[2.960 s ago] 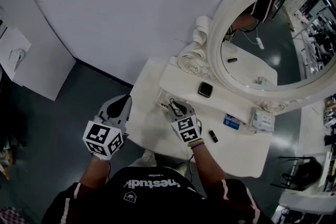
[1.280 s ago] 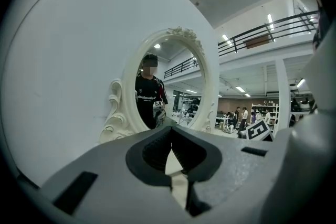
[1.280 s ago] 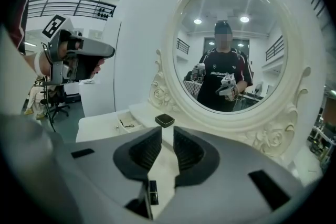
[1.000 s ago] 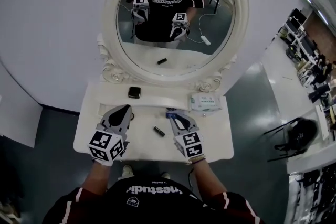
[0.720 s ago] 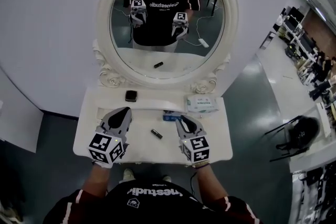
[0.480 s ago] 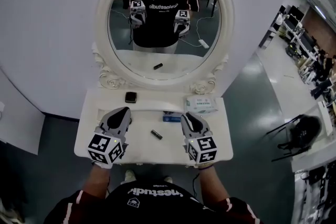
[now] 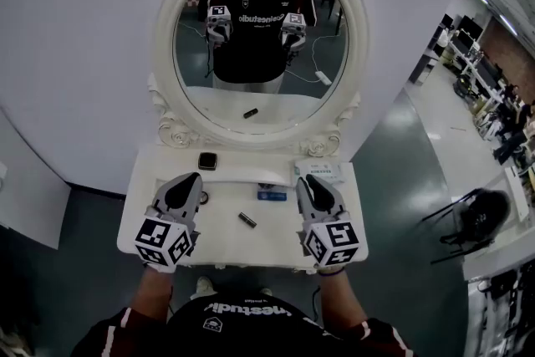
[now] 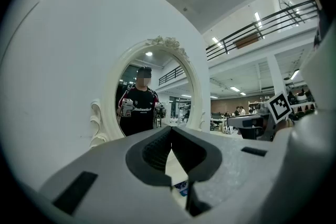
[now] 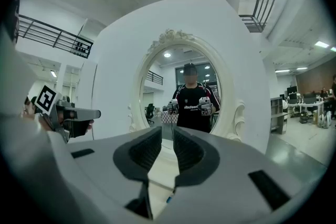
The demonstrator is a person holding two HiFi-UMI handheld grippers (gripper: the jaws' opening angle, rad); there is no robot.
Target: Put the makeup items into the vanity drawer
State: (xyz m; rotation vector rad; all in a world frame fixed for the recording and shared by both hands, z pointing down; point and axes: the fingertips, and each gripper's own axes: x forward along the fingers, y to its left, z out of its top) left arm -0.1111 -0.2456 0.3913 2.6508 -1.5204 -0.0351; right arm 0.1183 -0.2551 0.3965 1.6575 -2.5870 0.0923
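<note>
On the white vanity top [image 7: 276, 245] lie a black lipstick tube [image 7: 247, 220], a flat blue item [image 7: 272, 196], a square black compact [image 7: 207, 160] and a small dark round item [image 7: 203, 197]. My left gripper [image 7: 188, 180] hovers over the left part of the top, its jaws shut with the tips touching and nothing between them [image 8: 171, 131]. My right gripper [image 7: 308, 180] is held above the right part, beside the blue item; its jaws stand a little apart and empty [image 9: 168, 136]. No open drawer shows in any view.
A white pack of wipes [image 7: 320, 171] lies at the back right of the top. The oval mirror [image 7: 251, 54] in its ornate white frame stands behind and reflects the person and both grippers. A dark chair [image 7: 481, 217] stands on the floor far right.
My right gripper has risen and drawn back to the right, away from the blue item, which stays on the top. The left gripper has lifted slightly. The head view has tilted up.
</note>
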